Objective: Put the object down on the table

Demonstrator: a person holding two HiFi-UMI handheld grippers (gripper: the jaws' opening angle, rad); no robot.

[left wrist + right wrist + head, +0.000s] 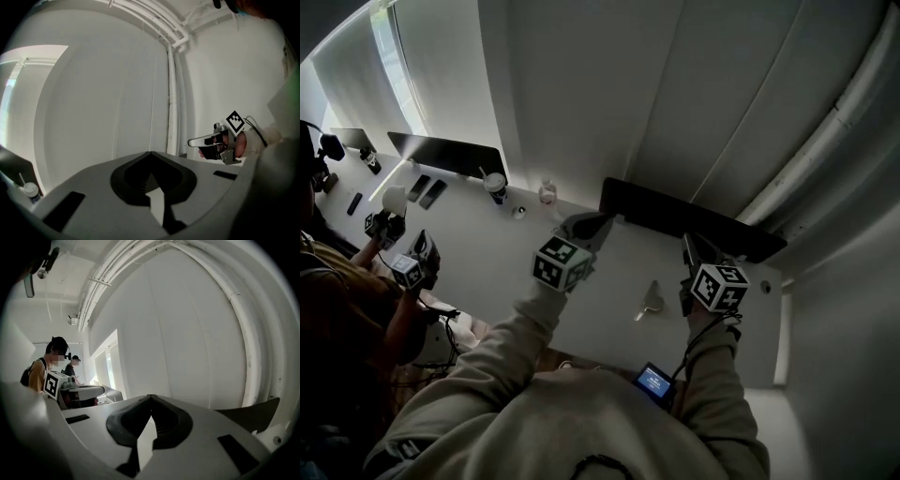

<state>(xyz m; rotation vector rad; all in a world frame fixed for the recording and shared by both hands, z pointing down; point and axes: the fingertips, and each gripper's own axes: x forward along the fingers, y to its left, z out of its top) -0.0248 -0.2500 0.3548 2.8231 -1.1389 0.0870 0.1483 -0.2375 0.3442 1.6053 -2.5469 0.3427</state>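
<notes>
Though dim, obj (650,301) lengthwise toward wall (675,94)

we wear a pale beige sweatshirt (581,412) w/ long sleeves (502,342). left gripper (598,223) & right gripper (690,247): grey shells, each w/ a black-and-white marker cube (560,262). black cable (689,356) by r wrist.

The right gripper (150,398) had its two jaws brought together at the tips, with nothing between them, and pointed at a plain white wall (187,333) with pale pipes (248,333) curving up its right side. To the left, the left gripper (96,391) with its marker cube (52,384) was held just as high, and behind it two people (40,373) stood near a bright window (110,366). A dark screen (253,414) showed at the lower right.
</notes>
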